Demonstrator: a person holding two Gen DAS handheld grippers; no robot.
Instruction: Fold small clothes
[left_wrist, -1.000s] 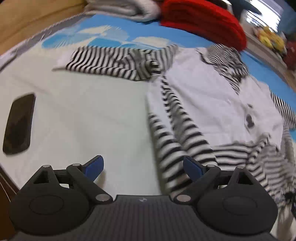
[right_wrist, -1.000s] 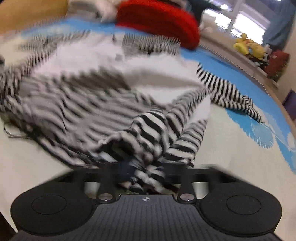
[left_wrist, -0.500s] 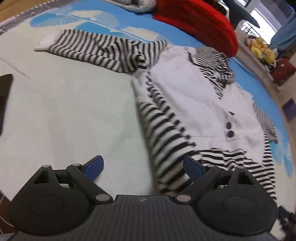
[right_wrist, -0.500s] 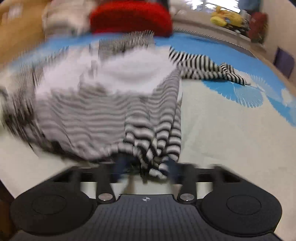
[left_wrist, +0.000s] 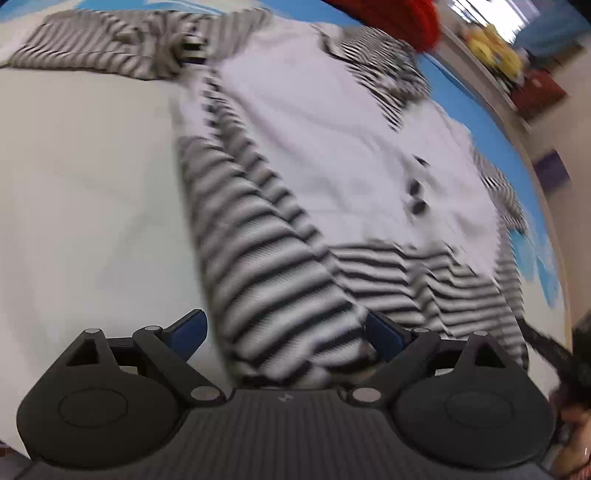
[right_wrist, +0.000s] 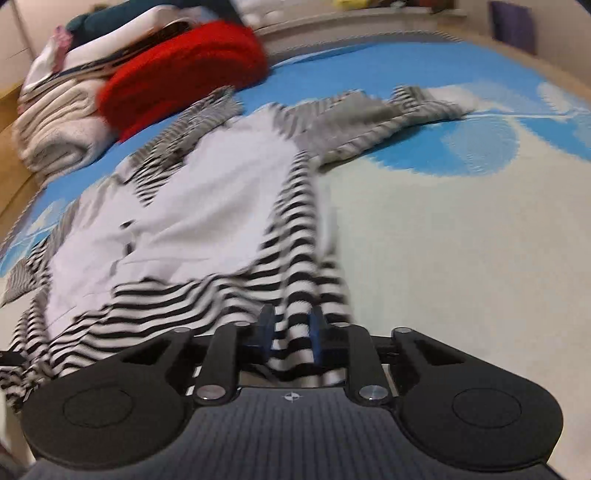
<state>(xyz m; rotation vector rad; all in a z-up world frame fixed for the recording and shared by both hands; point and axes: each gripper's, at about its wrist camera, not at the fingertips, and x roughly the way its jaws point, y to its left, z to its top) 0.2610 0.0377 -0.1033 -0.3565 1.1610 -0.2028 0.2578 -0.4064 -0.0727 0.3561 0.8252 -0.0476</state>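
Cream and blue patterned bed cover fills both views and carries everything else. Spread across it lies the small white garment with black-and-white striped sleeves and hem, its plain white front up, two dark buttons showing in the left wrist view, one striped sleeve stretched out sideways over the blue print. Beyond its collar sits a folded red knitted piece, and next to that a stack of folded pale towels and clothes. At the garment's near edge the right claw has a bunched fold of the striped hem between its blue pads; its jaws stand narrow and are closing on that cloth, which fills the gap between them. The left claw hangs over the other striped corner of the hem with its jaws spread wide; the striped cloth lies between the blue fingertips, but they grip nothing.
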